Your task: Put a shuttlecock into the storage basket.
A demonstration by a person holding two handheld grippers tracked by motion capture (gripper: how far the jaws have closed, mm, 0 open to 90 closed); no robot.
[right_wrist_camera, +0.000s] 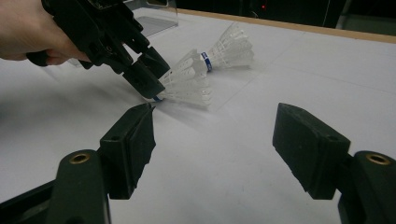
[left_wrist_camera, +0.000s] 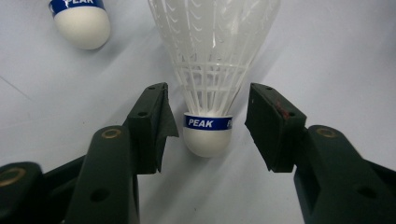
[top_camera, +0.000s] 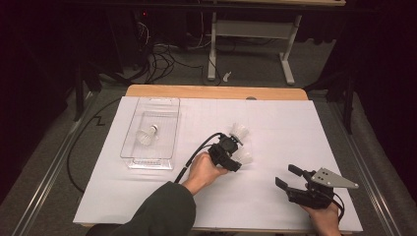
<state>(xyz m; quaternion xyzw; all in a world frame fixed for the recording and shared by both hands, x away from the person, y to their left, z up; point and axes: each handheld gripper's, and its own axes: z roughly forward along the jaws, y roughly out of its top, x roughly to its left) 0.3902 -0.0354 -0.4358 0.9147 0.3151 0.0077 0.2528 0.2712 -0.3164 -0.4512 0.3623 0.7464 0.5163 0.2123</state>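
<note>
A white feather shuttlecock (left_wrist_camera: pixel 208 135) with a blue PEAK band lies on the white table sheet, its cork toward me. My left gripper (left_wrist_camera: pixel 208 126) is open, one jaw on each side of the cork, with gaps on both sides. In the high view this left gripper (top_camera: pixel 236 155) is at the table's middle, at that shuttlecock (top_camera: pixel 245 157). A second shuttlecock (top_camera: pixel 240 131) lies just beyond it. My right gripper (top_camera: pixel 287 176) is open near the front right, nothing between its jaws. A third shuttlecock (top_camera: pixel 146 135) lies inside the clear tray (top_camera: pixel 147 163).
The clear plastic tray stands at the table's back left. The white sheet (top_camera: pixel 275 123) covers most of the wooden table. A black cable (top_camera: pixel 194 155) trails from the left gripper toward the front. In the right gripper view the left gripper (right_wrist_camera: pixel 149 77) is ahead to the left.
</note>
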